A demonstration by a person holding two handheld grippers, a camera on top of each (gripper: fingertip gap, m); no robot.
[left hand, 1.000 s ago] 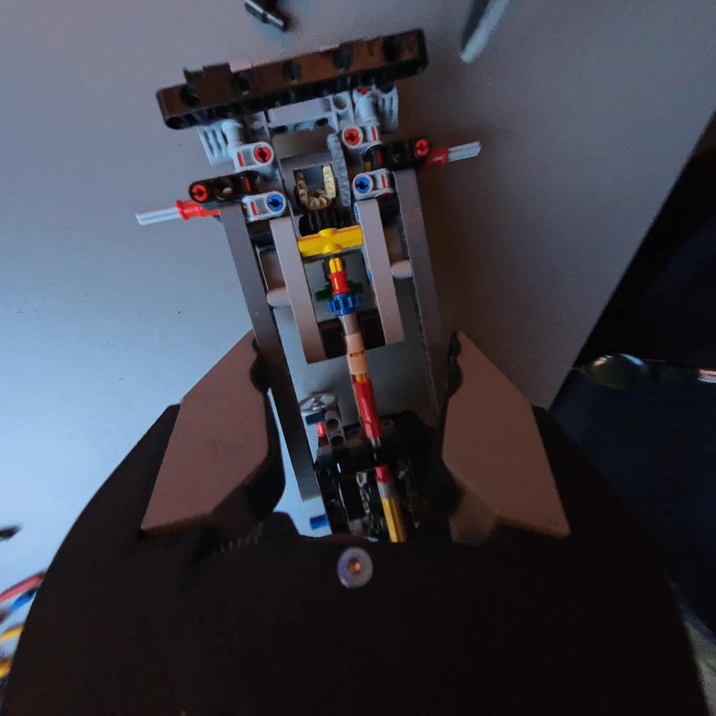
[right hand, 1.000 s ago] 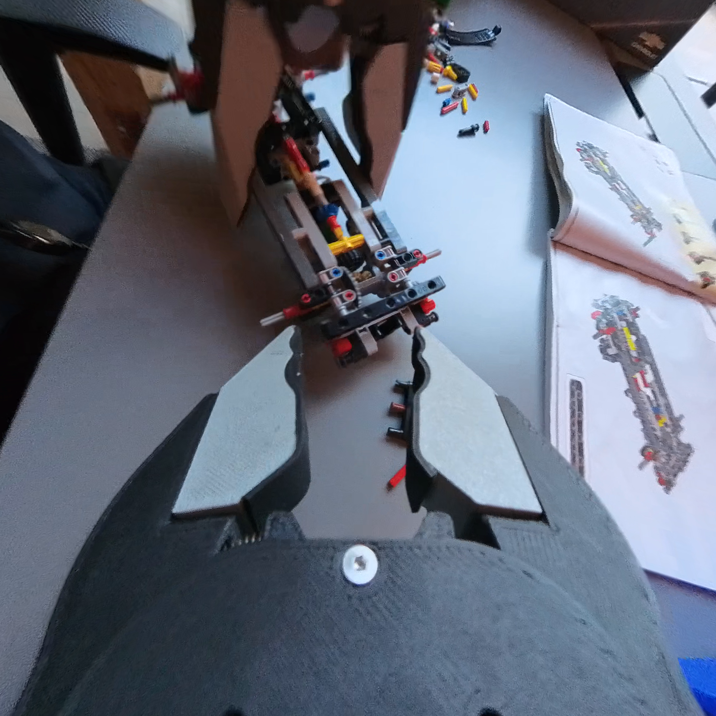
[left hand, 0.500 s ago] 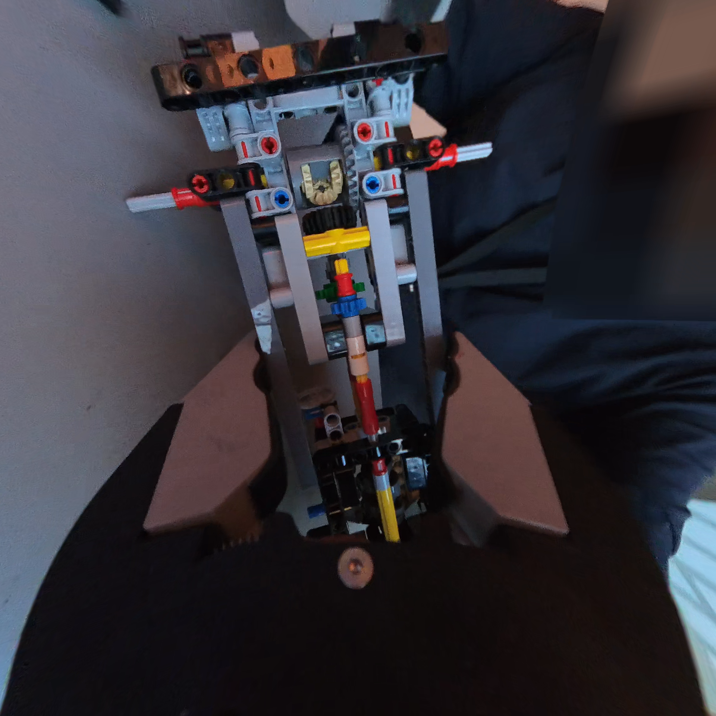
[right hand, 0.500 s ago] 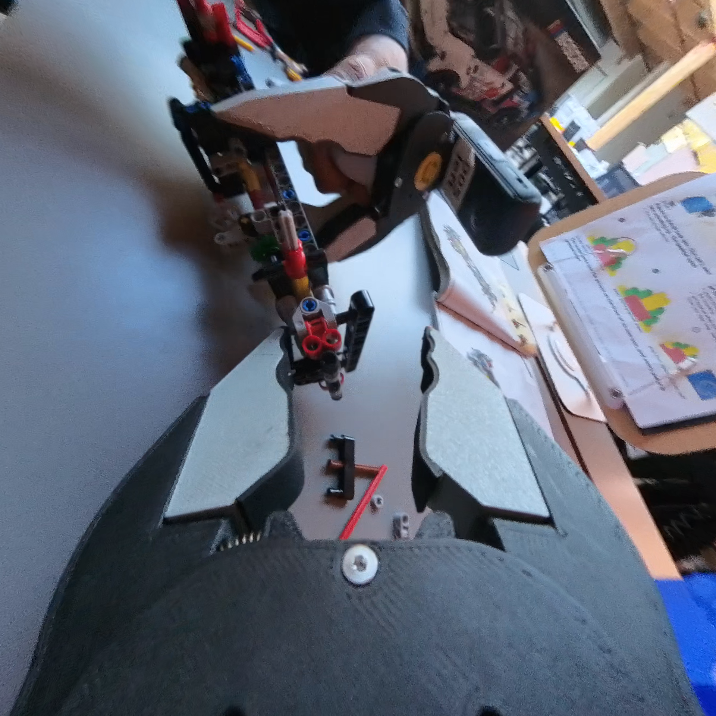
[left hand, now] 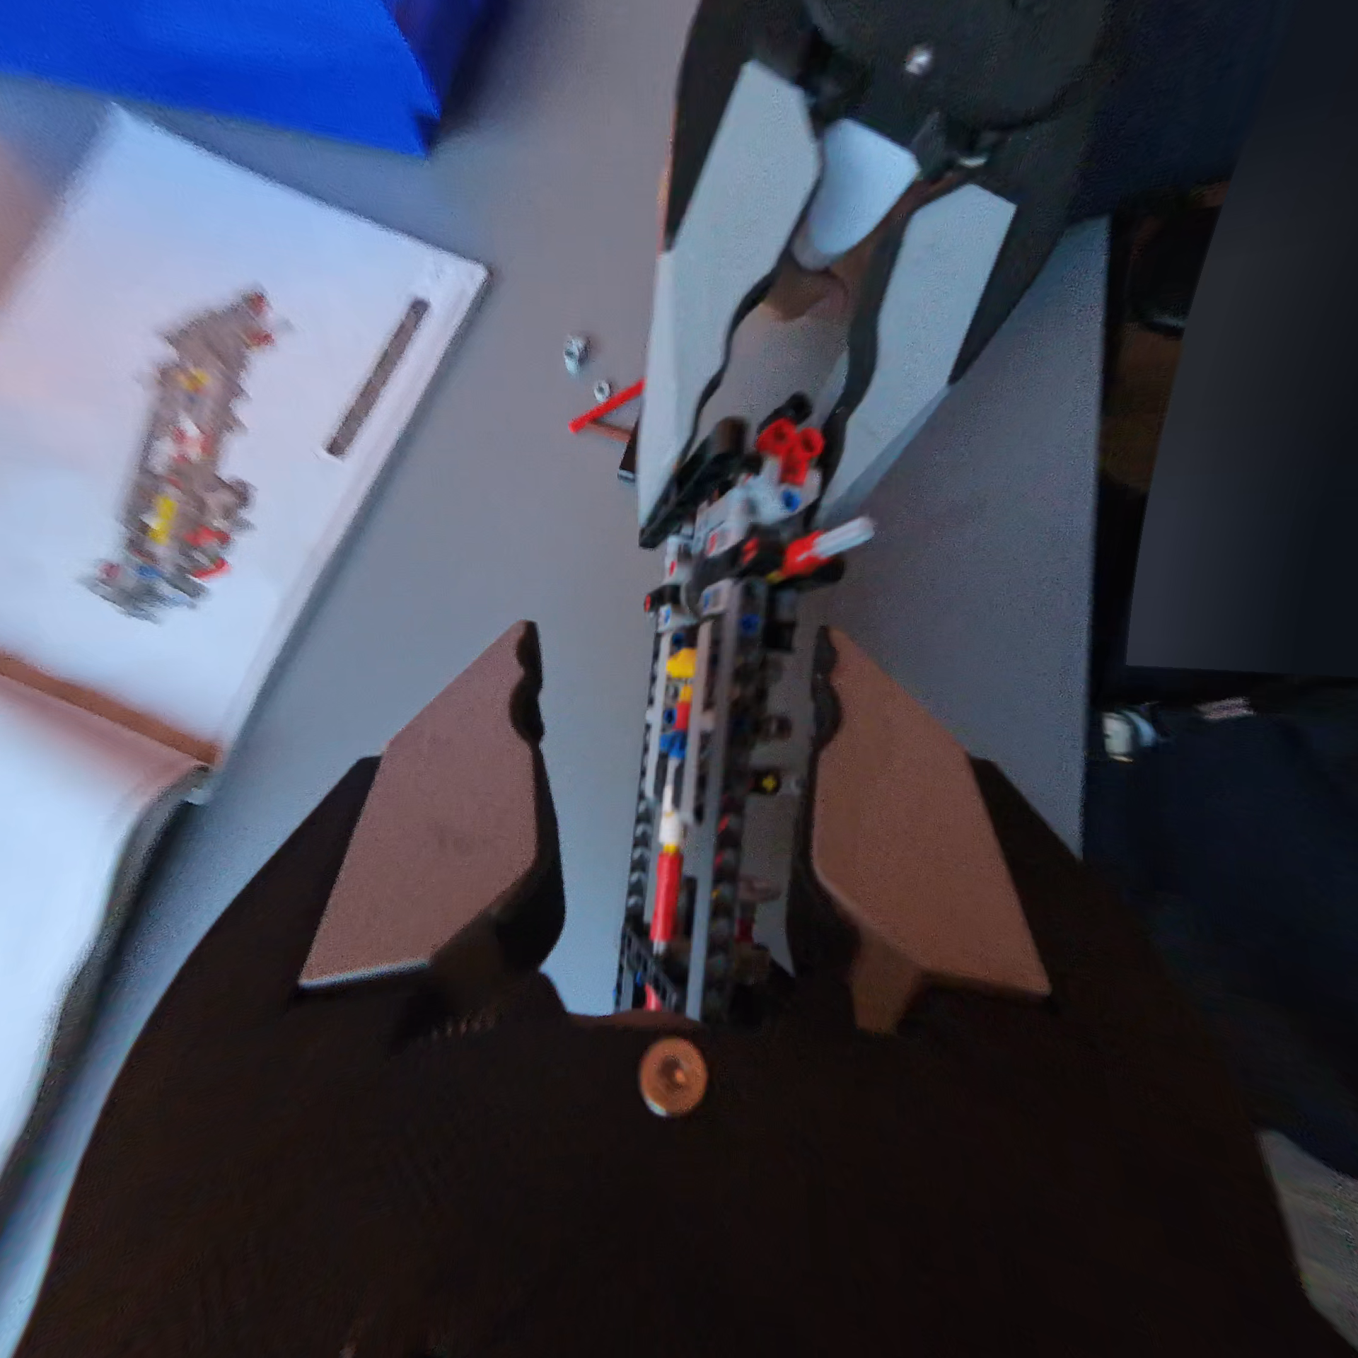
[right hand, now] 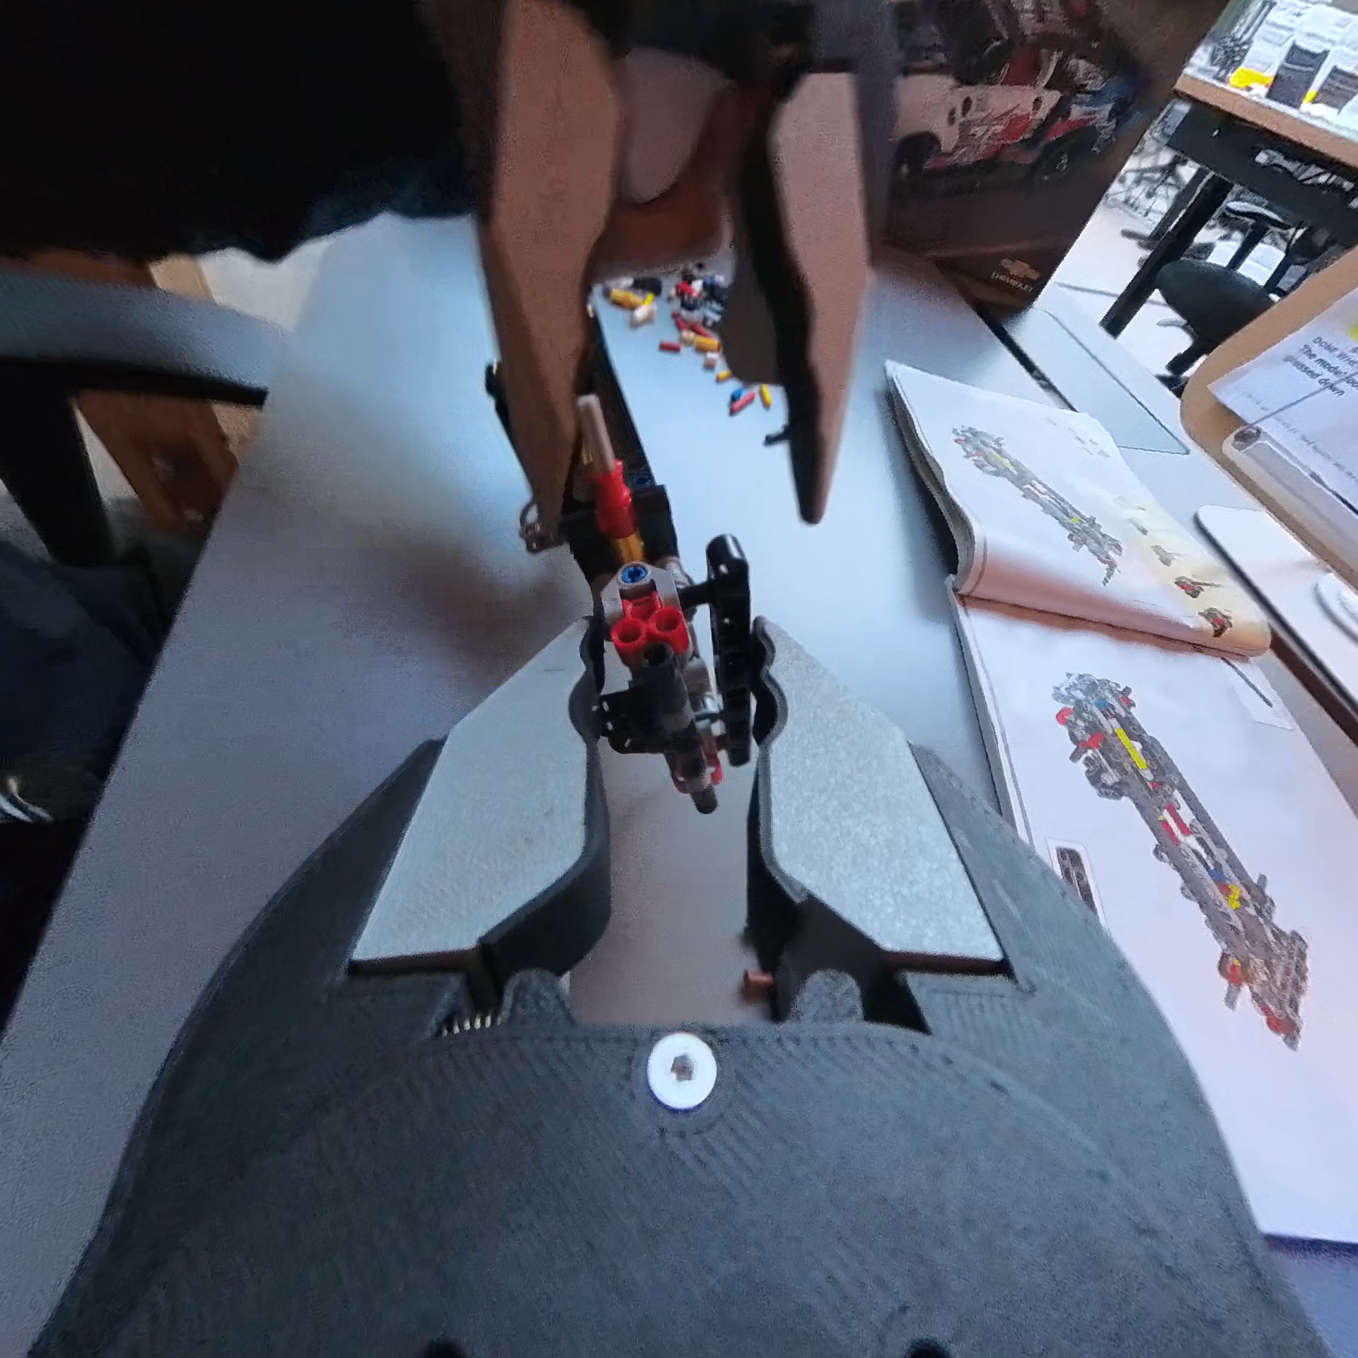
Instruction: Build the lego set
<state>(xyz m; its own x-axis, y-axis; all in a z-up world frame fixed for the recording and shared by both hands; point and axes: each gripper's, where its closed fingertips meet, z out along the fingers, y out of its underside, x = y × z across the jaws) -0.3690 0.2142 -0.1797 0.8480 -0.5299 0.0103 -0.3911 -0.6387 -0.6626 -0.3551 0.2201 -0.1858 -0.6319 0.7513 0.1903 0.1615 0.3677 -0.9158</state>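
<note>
Grey desk (right hand: 367, 661), chassis (right hand: 676, 683) lengthwise between tools (gripped rightward)

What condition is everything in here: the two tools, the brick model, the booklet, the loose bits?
Right tool: closed on the model's near end.
Left tool: open; gap beside one finger.
Brick model: part-built, turned on edge, spanning both tools.
Instruction booklet: lying open.
Loose pieces: scattered on the table.
Box: standing, closed.

Long grey brick chassis (left hand: 716, 742) aloft, edge-on
</note>
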